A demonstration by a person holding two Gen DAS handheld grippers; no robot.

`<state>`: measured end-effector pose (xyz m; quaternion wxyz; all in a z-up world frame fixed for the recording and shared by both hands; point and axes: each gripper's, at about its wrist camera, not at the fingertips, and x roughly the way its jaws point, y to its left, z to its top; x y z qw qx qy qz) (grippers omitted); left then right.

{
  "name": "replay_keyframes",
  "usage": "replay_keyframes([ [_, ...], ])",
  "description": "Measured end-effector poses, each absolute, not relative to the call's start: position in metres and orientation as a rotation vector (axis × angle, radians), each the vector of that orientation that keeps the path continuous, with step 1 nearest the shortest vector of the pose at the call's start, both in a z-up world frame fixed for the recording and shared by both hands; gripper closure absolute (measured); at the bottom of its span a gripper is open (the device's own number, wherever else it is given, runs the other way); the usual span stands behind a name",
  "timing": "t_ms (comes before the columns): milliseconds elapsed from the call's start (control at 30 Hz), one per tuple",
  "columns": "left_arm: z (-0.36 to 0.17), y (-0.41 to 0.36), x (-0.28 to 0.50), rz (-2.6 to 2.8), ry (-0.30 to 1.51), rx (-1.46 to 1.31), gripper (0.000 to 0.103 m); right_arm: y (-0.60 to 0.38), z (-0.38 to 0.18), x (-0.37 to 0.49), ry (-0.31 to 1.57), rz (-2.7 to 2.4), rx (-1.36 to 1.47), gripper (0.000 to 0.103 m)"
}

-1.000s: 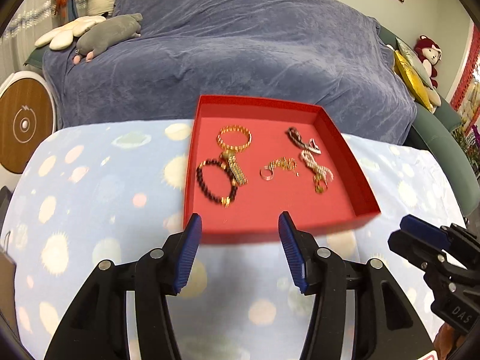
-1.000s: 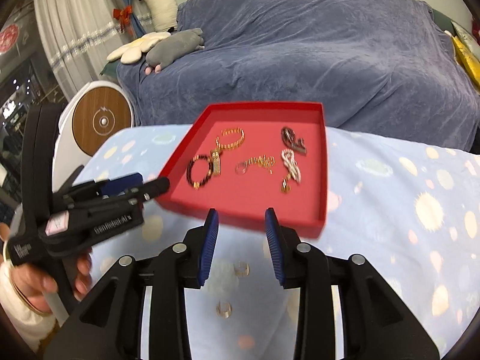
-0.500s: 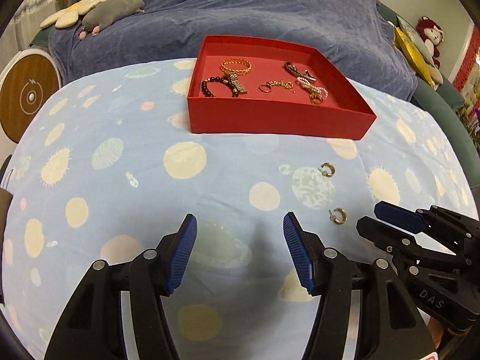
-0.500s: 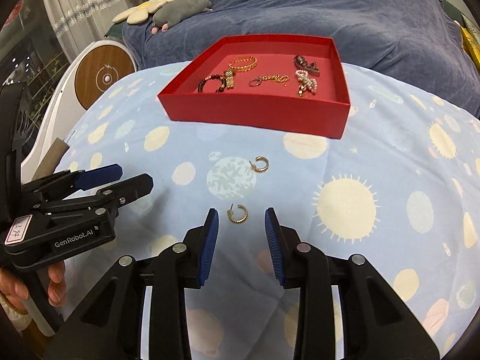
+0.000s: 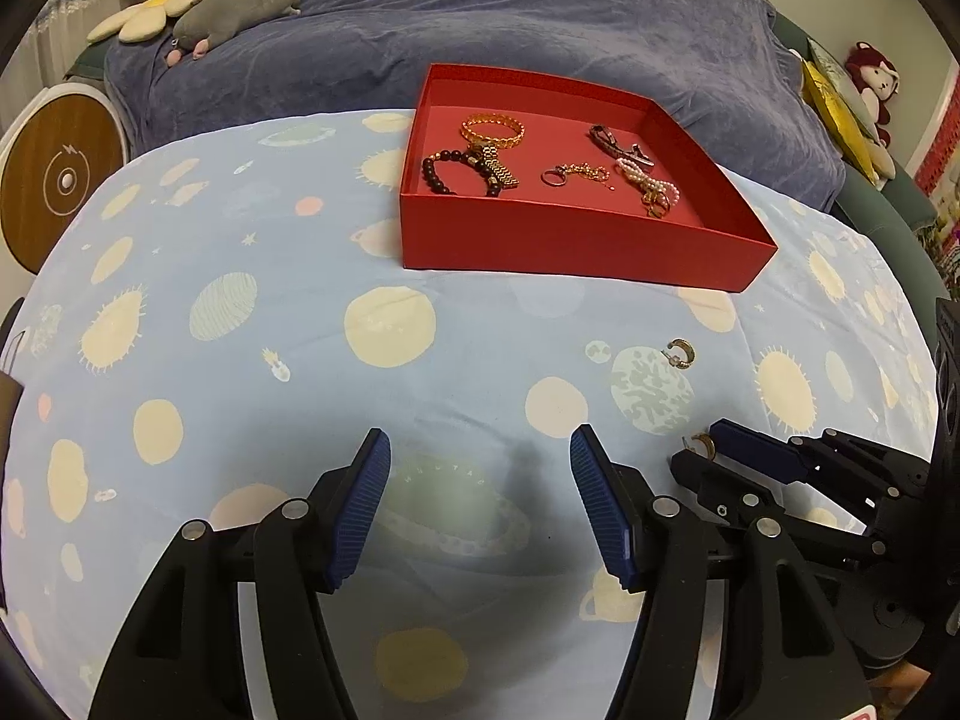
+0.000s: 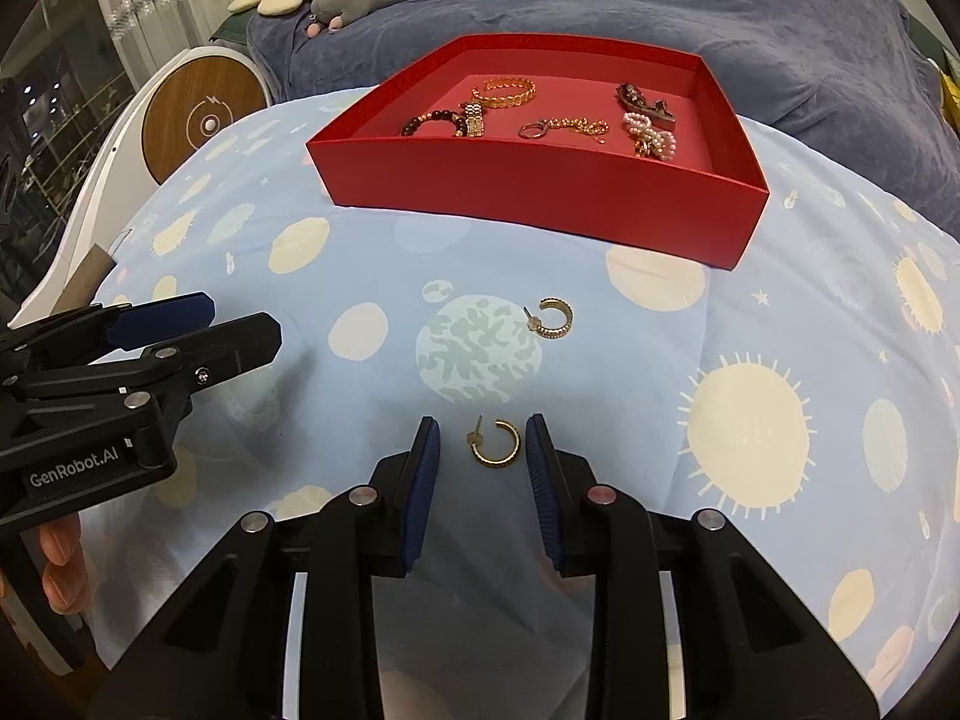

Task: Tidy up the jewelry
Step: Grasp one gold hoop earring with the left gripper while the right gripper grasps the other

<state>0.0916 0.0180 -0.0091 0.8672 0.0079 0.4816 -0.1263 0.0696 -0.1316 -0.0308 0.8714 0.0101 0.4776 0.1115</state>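
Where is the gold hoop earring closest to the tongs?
In the right wrist view, the near earring lies on the blue cloth between the open right tongs.

My black grippers with ribbed blue pads [image 6: 420,483] hang over a pale blue cloth [image 6: 780,312] printed with cream suns and planets, where gold hoop earrings [image 6: 495,443] lie before a red tray [image 6: 540,192] of gold, pearl and dark-beaded jewelry.
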Motion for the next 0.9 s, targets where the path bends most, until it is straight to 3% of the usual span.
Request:
replay_keyframes([
  [67, -0.010, 0.018, 0.092, -0.264, 1.010, 0.017, 0.043, -0.130, -0.031, 0.069, 0.994, 0.226, -0.004, 0.085],
  [900, -0.040, -0.101, 0.114, -0.375, 0.901, 0.195, 0.043, -0.208, -0.016, 0.039, 0.981, 0.157, 0.132, 0.086],
])
